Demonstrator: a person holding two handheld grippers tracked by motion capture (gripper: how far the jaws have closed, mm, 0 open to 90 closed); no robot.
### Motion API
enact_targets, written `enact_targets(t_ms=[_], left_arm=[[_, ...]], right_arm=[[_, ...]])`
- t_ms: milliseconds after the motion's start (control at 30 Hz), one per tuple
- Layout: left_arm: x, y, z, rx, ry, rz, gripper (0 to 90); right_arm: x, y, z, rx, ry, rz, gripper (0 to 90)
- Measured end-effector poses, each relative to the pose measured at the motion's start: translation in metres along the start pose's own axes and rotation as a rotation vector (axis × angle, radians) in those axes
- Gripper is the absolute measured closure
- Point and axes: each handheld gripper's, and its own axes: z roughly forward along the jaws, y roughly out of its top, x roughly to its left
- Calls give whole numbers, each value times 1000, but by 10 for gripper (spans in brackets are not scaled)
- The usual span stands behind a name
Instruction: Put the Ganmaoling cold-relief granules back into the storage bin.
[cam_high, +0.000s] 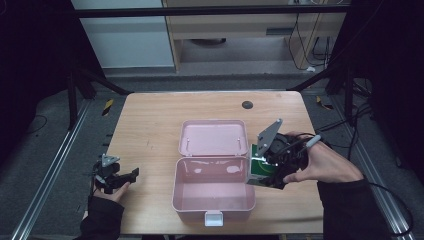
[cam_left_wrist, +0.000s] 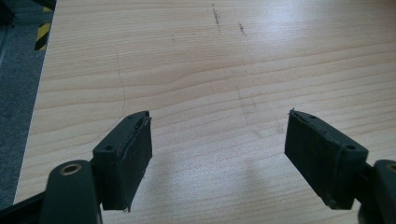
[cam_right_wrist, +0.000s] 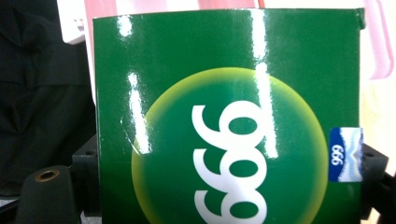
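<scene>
A pink box (cam_high: 214, 196) lies open in the middle of the wooden table (cam_high: 150, 120), its lid (cam_high: 214, 138) flat behind it and a white latch at its front. My right gripper (cam_high: 267, 167) is shut on a green carton (cam_high: 261, 169) marked 999 and holds it at the box's right rim. In the right gripper view the glossy green carton (cam_right_wrist: 229, 116) sits between both jaws, with pink plastic (cam_right_wrist: 378, 42) behind. My left gripper (cam_high: 120, 177) rests open near the table's left edge. In the left gripper view its pads (cam_left_wrist: 135, 149) stand wide apart over bare wood.
A small dark round disc (cam_high: 247, 104) is set in the table's far side. Metal rails run along the floor on both sides, and black frame struts stand at the far corners. A person's sleeves (cam_high: 350, 210) come in from the near edge.
</scene>
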Motion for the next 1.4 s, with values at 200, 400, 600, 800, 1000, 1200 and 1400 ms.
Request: enact_targets(t_ms=[200,400,600,800,1000,1200,1400], left_arm=[[0,0,0,-2,-3,3,225],[0,0,-1,-3,-3,0,225],[0,1,-1,-4,-2,0,225],[0,1,-1,-6,-2,2,225],[0,1,-1,-5,-1,2,226],[0,1,-1,-5,-2,2,225],[0,1,-1,-8,-1,0,225]], right_arm=[[2,13,6,-13,23,-22,159],[3,25,16,-16,41,-46,159],[3,34,26,-25,51,-56,158],[4,39,35,-18,58,-63,158],[6,42,43,-18,63,-74,157],[8,47,53,-5,68,-88,157],[9,49,61,9,66,-100,156]])
